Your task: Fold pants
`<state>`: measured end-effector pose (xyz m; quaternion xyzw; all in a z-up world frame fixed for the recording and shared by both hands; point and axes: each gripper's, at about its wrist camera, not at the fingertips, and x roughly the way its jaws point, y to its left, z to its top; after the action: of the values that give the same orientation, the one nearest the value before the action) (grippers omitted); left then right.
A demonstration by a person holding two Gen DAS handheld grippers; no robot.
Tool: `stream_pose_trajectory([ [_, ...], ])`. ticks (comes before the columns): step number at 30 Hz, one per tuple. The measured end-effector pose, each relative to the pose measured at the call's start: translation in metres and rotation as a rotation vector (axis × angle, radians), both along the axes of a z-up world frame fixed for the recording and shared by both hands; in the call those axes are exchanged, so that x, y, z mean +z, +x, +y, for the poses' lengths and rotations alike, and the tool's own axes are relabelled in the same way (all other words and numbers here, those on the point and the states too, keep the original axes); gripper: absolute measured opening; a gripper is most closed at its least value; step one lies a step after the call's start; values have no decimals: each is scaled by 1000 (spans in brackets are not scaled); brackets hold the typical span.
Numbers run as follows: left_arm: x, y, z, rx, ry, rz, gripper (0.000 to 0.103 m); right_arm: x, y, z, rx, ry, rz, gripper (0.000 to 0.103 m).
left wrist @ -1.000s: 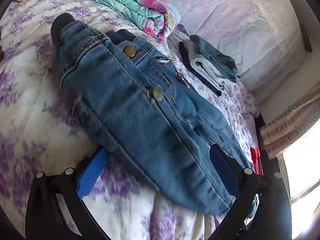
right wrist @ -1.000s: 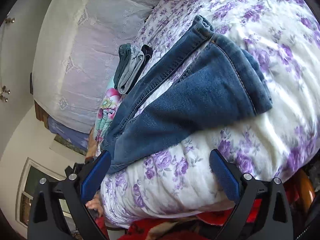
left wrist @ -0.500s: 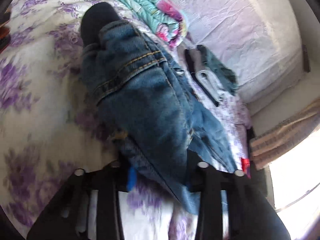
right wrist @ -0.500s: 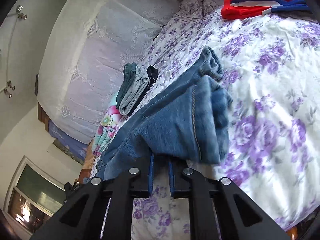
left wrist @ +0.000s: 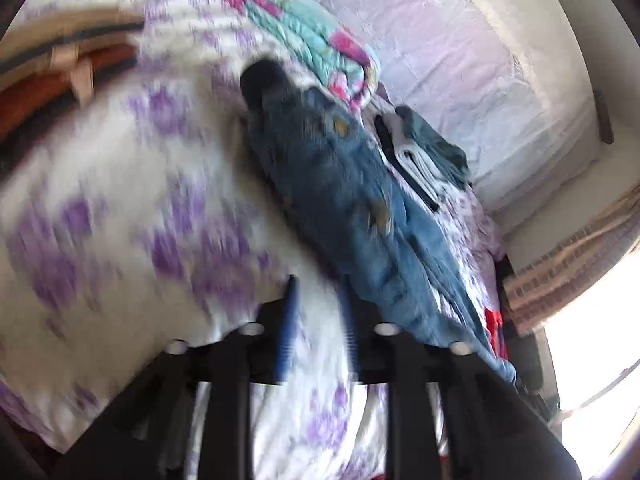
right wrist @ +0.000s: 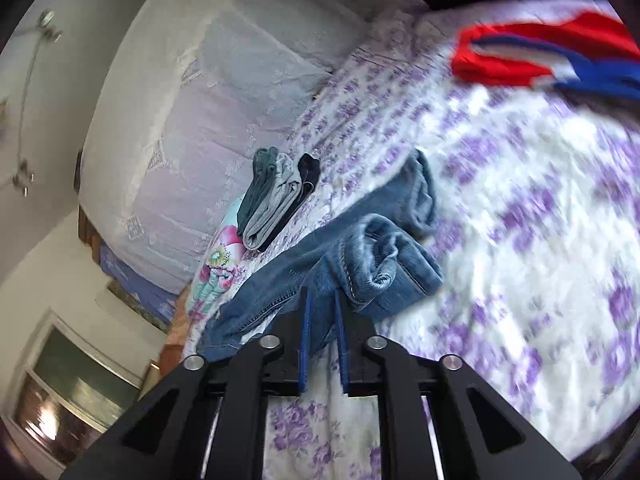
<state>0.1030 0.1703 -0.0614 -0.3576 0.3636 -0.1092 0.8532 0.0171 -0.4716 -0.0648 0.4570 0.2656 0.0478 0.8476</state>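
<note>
In your left wrist view, the blue jeans point(left wrist: 360, 208) lie bunched into a long, narrow ridge on the purple-flowered bedspread point(left wrist: 120, 220), running from the folded floral quilt point(left wrist: 320, 48) toward the bed's far edge. Brass buttons show on the denim. Your left gripper point(left wrist: 320, 300) has its jaws drawn close, only bedspread visible in the gap; whether the right pad pinches the denim beside it, you cannot tell through the blur.

In your right wrist view, your right gripper point(right wrist: 322, 308) is clamped on the jeans point(right wrist: 360, 256), cuffs crumpled and curled just beyond the tips. A stack of folded clothes point(right wrist: 276, 196) sits near the pillows, a red and blue garment point(right wrist: 540, 56) well apart.
</note>
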Motion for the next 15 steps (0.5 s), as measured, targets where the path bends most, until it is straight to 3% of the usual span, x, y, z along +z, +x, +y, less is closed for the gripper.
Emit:
stream_pose_trajectory([
  [1,7,4,4,14,-1,-12,51,-6,-7,0,-10,19,20,67],
  [2,13,9,5,26,-2,-19,68,-11,-13,1,-27,30,40,73],
  [3,17,11,8,35,1,-20,78,-16,-17,2,-28,41,49,73],
  [4,25,18,7,39,12,-22,81,-19,-18,4,-21,56,51,73],
  [8,34,44,-1,51,102,17,83,-29,-11,10,-22,96,97,76],
  [9,28,48,3,62,95,43,83,-28,-11,11,-20,86,98,76],
  [13,-8,65,30,87,-60,154,83,-29,-1,13,-51,86,110,80],
  [15,-5,76,29,97,-39,142,82,-24,12,20,-44,42,104,82],
])
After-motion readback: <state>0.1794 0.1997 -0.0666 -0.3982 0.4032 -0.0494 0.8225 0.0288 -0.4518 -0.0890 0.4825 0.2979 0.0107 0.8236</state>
